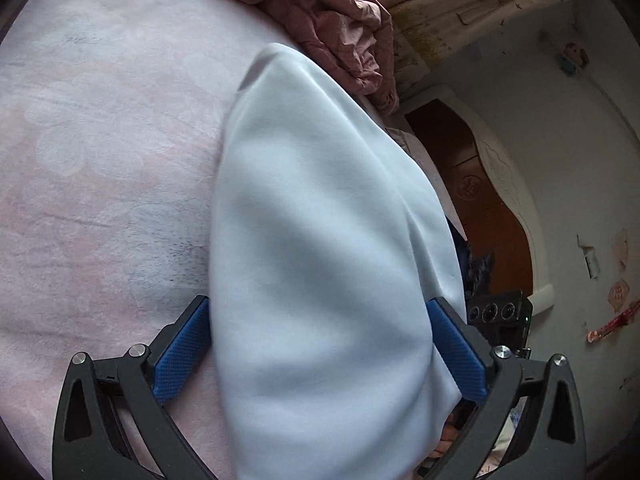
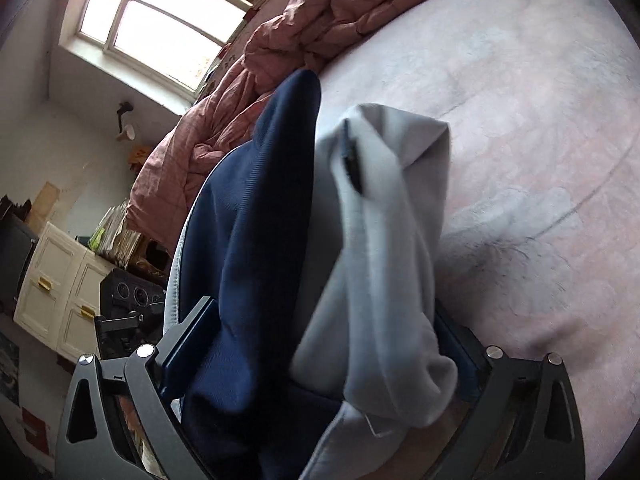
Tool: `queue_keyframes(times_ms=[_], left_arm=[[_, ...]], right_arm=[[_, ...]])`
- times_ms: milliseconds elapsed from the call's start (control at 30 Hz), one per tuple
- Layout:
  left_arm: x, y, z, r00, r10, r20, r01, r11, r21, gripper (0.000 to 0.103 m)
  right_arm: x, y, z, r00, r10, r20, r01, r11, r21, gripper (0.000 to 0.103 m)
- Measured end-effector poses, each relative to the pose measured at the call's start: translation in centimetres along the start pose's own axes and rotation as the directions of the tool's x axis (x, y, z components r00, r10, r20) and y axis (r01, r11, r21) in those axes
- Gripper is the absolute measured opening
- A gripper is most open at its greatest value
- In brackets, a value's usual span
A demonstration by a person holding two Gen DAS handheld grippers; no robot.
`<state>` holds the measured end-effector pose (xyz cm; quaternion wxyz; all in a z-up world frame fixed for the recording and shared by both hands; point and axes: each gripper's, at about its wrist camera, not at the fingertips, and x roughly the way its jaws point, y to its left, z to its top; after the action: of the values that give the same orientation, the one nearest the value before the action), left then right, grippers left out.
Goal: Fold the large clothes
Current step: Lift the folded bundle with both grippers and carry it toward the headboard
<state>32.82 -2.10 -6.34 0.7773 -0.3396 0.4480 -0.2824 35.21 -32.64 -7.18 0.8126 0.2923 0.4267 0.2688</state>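
A bed covered by a pale pink sheet (image 1: 100, 152) with a faint flower pattern carries everything. A crumpled dusty-pink quilt (image 2: 280, 52) is heaped along its far edge. The light blue garment (image 1: 320, 240) with a navy blue lining (image 2: 256, 240) drapes over the near part of the sheet.

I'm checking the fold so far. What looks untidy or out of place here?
The light blue garment and its navy part hang bunched between both open grippers, not flat. A crumpled pink quilt is heaped along the bed's far edge.
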Motion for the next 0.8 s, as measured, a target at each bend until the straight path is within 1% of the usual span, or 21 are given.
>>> queue_keyframes(times_ms=[33, 67, 100, 167, 267, 300, 333, 367, 400, 433, 467, 500, 567, 600, 633, 667, 733, 800], left_arm=[[0.5, -0.6, -0.1, 1.000, -0.014, -0.025, 0.015, 1.000, 0.023, 0.102], [0.5, -1.3, -0.3, 1.000, 0.016, -0.013, -0.016, 0.999, 0.044, 0.101], [0.1, -1.8, -0.3, 1.000, 0.020, 0.001, -0.020, 0.998, 0.053, 0.098], [-0.6, -2.7, -0.1, 0.999, 0.026, 0.020, -0.027, 0.998, 0.063, 0.093], [-1.2, -4.6, 0.1, 0.999, 0.045, 0.031, -0.047, 0.996, 0.072, 0.085], [-1.2, -5.6, 0.1, 0.998, 0.056, 0.038, -0.059, 0.994, 0.092, 0.081], [-1.2, -7.0, 0.0, 0.997, 0.062, 0.042, -0.067, 0.989, 0.131, 0.081], [-1.1, -8.7, -0.2, 0.995, 0.083, 0.054, -0.092, 0.977, 0.191, 0.081], [-1.0, -10.1, -0.3, 0.991, 0.121, 0.063, -0.132, 0.965, 0.228, 0.081], [-0.7, -10.8, -0.3, 0.984, 0.170, 0.052, -0.177, 0.960, 0.215, 0.082], [-0.5, -10.8, -0.4, 0.977, 0.208, 0.041, -0.212, 0.961, 0.178, 0.082], [-0.3, -10.6, -0.6, 0.971, 0.235, 0.044, -0.239, 0.958, 0.160, 0.082], [0.0, -9.8, -0.7, 0.963, 0.264, 0.056, -0.270, 0.948, 0.170, 0.082], [0.1, -8.9, -0.6, 0.966, 0.254, 0.043, -0.258, 0.954, 0.151, 0.083], [-0.1, -7.8, -0.5, 0.973, 0.230, 0.025, -0.231, 0.966, 0.116, 0.085], [-0.2, -6.7, -0.5, 0.979, 0.205, 0.009, -0.205, 0.975, 0.082, 0.087], [-0.8, -4.9, -0.6, 0.984, 0.179, 0.001, -0.179, 0.984, 0.022, 0.095], [-1.4, -3.8, -0.5, 0.984, 0.180, 0.008, -0.180, 0.984, -0.001, 0.099]], right_arm=[[0.3, 0.2, 0.2, 1.000, 0.005, 0.006, -0.005, 1.000, -0.018, 0.100], [0.4, 0.5, 0.3, 1.000, 0.013, 0.013, -0.013, 0.999, -0.034, 0.095], [0.1, 0.7, 0.4, 0.999, 0.016, 0.029, -0.015, 0.999, -0.035, 0.093], [-0.8, 0.9, 0.5, 0.998, 0.031, 0.052, -0.030, 0.999, -0.017, 0.084], [-3.1, 2.0, 0.8, 0.995, 0.031, 0.090, -0.024, 0.997, -0.070, 0.079], [-4.6, 2.8, 0.9, 0.991, 0.061, 0.122, -0.048, 0.993, -0.105, 0.076], [-6.1, 3.6, 1.2, 0.982, 0.126, 0.144, -0.106, 0.985, -0.139, 0.073], [-7.5, 4.7, 1.3, 0.975, 0.157, 0.155, -0.128, 0.975, -0.179, 0.073], [-8.4, 5.9, 1.6, 0.981, 0.087, 0.173, -0.047, 0.974, -0.221, 0.073], [-8.5, 6.5, 1.8, 0.982, -0.059, 0.179, 0.098, 0.970, -0.223, 0.073], [-8.4, 6.0, 2.1, 0.968, -0.189, 0.164, 0.217, 0.961, -0.172, 0.073], [-8.5, 4.6, 2.2, 0.970, -0.196, 0.146, 0.211, 0.972, -0.101, 0.073], [-8.5, 1.1, 1.9, 0.990, -0.099, 0.100, 0.099, 0.995, 0.010, 0.073], [-8.2, -0.5, 1.7, 0.993, -0.078, 0.085, 0.074, 0.996, 0.051, 0.074], [-7.7, -1.7, 1.6, 0.997, -0.051, 0.061, 0.046, 0.996, 0.077, 0.080], [-6.9, -2.6, 1.6, 1.000, -0.018, 0.023, 0.016, 0.995, 0.095, 0.085], [-4.8, -3.4, 1.7, 0.996, 0.058, -0.066, -0.050, 0.992, 0.117, 0.085], [-3.3, -3.1, 1.5, 0.989, 0.111, -0.096, -0.101, 0.989, 0.104, 0.089]])
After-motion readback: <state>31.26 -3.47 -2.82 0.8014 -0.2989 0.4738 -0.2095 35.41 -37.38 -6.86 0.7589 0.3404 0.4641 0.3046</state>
